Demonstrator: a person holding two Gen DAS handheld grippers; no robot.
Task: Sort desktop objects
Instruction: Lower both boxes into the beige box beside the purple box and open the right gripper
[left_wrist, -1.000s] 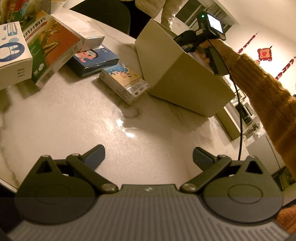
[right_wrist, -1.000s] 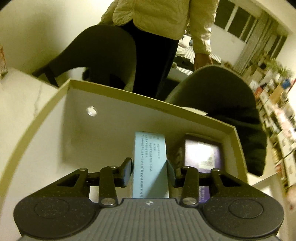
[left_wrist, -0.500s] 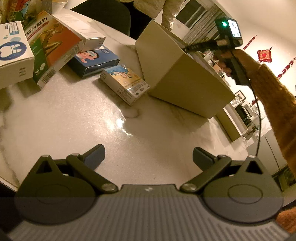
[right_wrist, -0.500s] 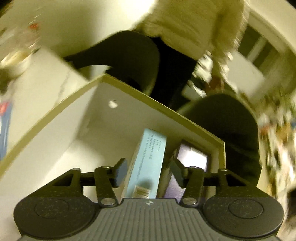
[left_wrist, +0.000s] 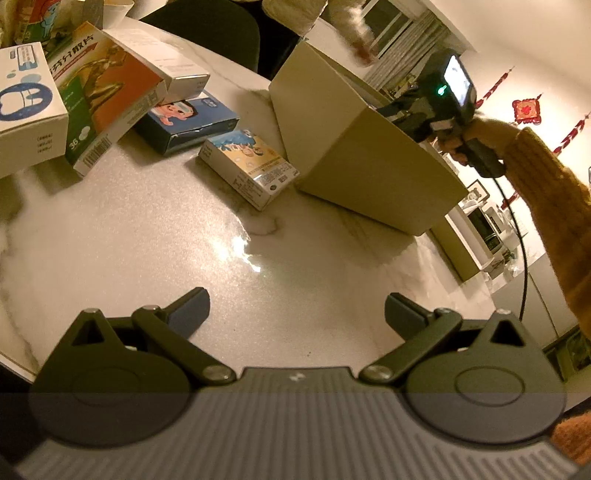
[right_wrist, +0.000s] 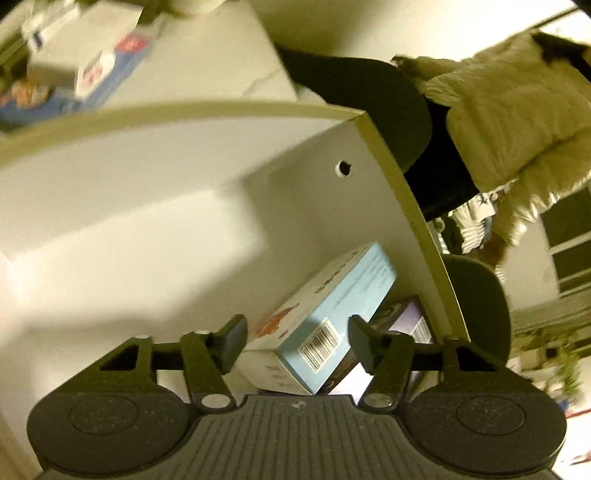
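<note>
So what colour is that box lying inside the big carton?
Light blue box, with a barcode; clearest from the right wrist view.

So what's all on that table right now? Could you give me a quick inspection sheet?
Surface: pale marble table, glare spot mid-table.
Job's things: tan bin holding a light-blue box leaning on a purple box; cartoon box, dark-blue box and orange box lie outside.
Clutter: white boxes at the far left.
Grippers: left gripper open, empty; right gripper closing over the bin, pads clear of the box.
Cables: black cable below the right hand.
Surroundings: dark chairs, a bystander in a pale jacket.
</note>
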